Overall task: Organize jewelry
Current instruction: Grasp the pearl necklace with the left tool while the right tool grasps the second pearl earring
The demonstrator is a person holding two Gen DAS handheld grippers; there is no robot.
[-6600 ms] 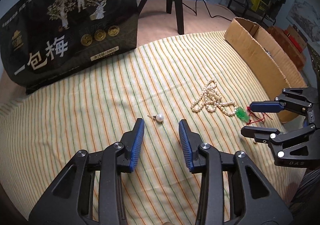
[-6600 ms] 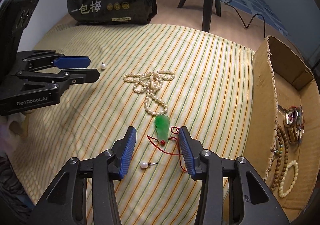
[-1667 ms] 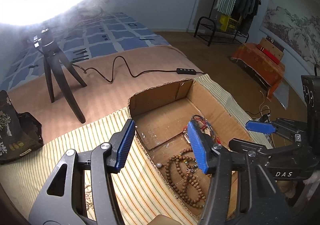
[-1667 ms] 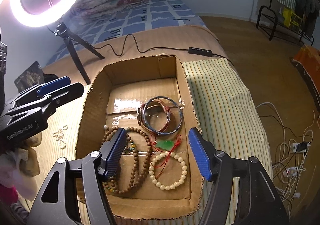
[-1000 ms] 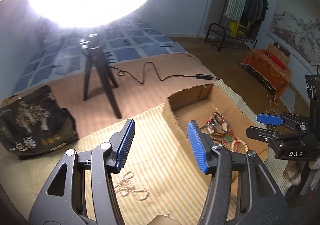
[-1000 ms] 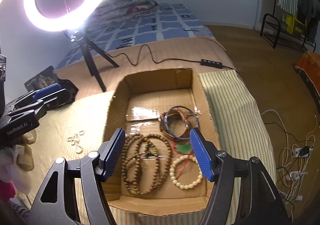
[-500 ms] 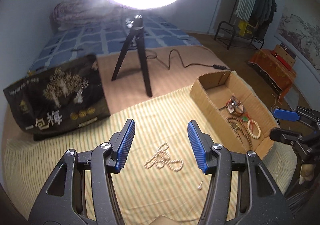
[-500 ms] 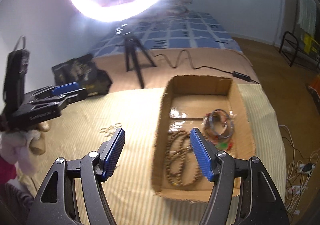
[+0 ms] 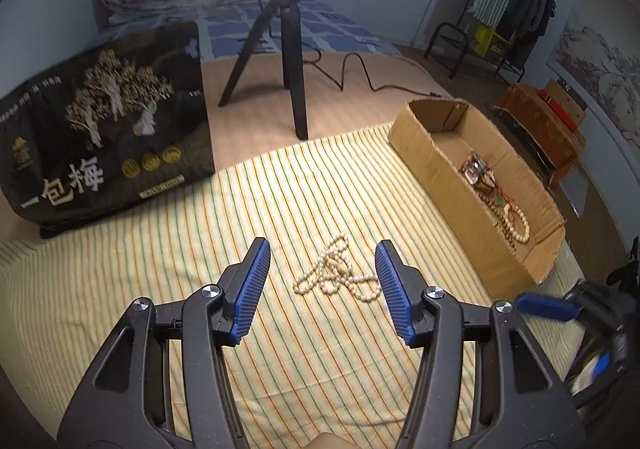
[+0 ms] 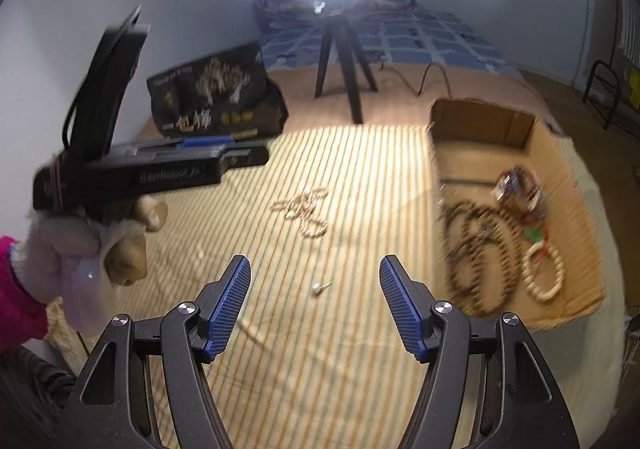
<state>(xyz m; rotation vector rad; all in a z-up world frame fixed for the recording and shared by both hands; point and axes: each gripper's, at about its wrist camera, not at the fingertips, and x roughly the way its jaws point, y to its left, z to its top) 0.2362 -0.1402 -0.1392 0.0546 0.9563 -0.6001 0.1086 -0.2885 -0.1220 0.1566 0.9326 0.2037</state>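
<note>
A tangled pearl necklace point(image 9: 336, 277) lies on the striped cloth, just beyond my left gripper point(image 9: 322, 245), which hangs open and empty above it. My right gripper point(image 10: 314, 263) is open and empty too. A small pearl earring point(image 10: 320, 288) lies on the cloth between and below its fingers, and the pearl necklace point(image 10: 302, 211) is farther off. The cardboard box point(image 10: 480, 121) at the right holds brown wooden beads point(image 10: 476, 249), a white bead bracelet point(image 10: 546, 273), a green pendant point(image 10: 532, 235) and a bangle point(image 10: 520, 185). A gloved hand point(image 10: 80, 249) holds the left gripper point(image 10: 248, 153).
A black printed bag point(image 9: 108, 121) stands at the cloth's far left. A black tripod point(image 9: 288, 61) with a bright ring light and a trailing cable point(image 9: 360, 69) stands behind the cloth. The cardboard box point(image 9: 432, 173) runs along the right edge. One blue finger point(image 9: 540, 307) of the right gripper shows at lower right.
Both grippers swung left, away from the box and over the striped cloth, and sank a little. The necklace now lies ahead of the left fingers, the earring ahead of the right. Neither jaw changed width.
</note>
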